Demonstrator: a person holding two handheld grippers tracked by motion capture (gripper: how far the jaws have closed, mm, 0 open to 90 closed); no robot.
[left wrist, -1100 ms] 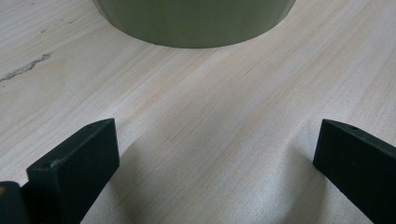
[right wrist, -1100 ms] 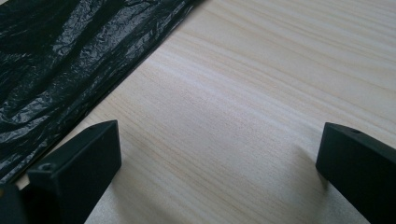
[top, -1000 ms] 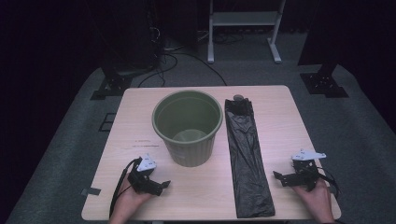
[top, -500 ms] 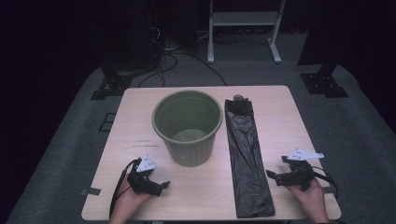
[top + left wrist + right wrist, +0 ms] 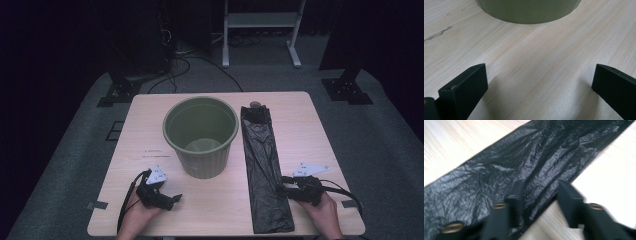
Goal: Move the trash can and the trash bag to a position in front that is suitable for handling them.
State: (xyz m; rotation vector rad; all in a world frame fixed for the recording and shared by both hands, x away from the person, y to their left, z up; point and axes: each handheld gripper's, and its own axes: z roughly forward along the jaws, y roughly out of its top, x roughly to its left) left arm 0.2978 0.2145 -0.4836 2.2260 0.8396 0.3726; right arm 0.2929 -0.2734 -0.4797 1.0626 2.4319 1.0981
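Your right claw (image 5: 284, 188) has moved onto the black bag's (image 5: 262, 165) edge, jaws apart | left claw (image 5: 172, 200) released, idle by the bin (image 5: 200, 136) | likely bag pickup next

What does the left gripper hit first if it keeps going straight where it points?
Probably the ribbed green plastic bin: the left gripper, open, aims over bare wooden table at its base. Depth unclear.

black grippers (image 5: 172, 200), grey tri plates, black cables
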